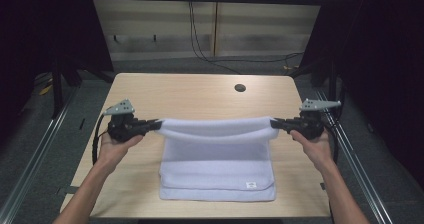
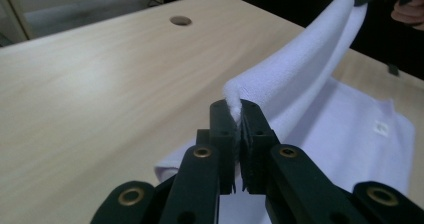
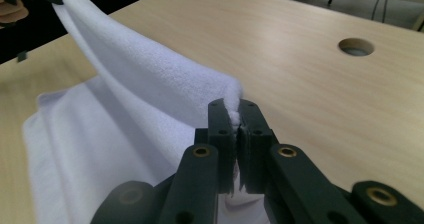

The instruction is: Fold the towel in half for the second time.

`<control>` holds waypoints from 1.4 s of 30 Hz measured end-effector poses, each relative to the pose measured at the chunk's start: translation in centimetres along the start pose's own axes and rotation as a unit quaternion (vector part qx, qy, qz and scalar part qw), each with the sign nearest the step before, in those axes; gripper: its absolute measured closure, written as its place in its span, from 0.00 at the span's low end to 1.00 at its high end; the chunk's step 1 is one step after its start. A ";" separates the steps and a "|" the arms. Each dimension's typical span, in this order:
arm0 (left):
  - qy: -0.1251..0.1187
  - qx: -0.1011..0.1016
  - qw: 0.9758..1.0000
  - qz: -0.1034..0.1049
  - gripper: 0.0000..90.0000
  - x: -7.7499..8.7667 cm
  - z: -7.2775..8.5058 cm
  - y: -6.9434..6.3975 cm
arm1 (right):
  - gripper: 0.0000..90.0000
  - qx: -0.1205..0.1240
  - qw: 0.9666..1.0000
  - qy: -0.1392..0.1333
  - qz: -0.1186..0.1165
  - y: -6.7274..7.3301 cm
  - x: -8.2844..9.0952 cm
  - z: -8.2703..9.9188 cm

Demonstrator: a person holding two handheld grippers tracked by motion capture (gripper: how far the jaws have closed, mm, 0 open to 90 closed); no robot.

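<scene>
A: Towel [image 1: 217,154] pos?
B: On table [image 1: 200,91], far edge lifted. L gripper [image 1: 156,125] & R gripper [image 1: 274,123] each clamp a corner.
A: Label [image 1: 250,185]?
B: Small white tag, near-right corner; text illegible.

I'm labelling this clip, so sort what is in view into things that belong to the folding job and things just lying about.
In the job:
- white towel, far edge lifted off the table
- left tongs, shut on the towel's left corner
- right tongs, shut on its right corner

Just there:
- wooden table
- round cable hole in the tabletop
- black cables on the floor behind
</scene>
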State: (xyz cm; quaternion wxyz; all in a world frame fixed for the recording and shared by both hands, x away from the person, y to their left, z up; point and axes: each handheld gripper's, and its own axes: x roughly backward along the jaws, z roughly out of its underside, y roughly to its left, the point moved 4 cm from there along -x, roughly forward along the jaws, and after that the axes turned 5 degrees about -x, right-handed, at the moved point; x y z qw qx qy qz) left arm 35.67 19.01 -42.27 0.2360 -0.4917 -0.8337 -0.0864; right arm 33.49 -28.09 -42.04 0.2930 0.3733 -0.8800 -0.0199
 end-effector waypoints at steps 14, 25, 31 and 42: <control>0.125 0.003 0.989 0.085 0.87 0.8 9.7 -6.8 | 0.88 -0.001 0.993 0.104 -0.052 5.8 1.0 10.8; 0.065 0.056 0.995 0.059 0.56 2.6 9.7 -5.7 | 0.67 -0.034 0.998 0.048 -0.035 5.6 2.7 11.9; -0.014 0.114 0.992 -0.054 0.46 4.8 9.8 -1.9 | 0.54 -0.071 0.996 -0.055 0.030 3.7 4.7 10.8; 0.011 0.077 0.995 -0.065 0.36 4.2 11.2 -1.7 | 0.43 -0.091 0.990 -0.044 0.102 0.8 4.5 12.0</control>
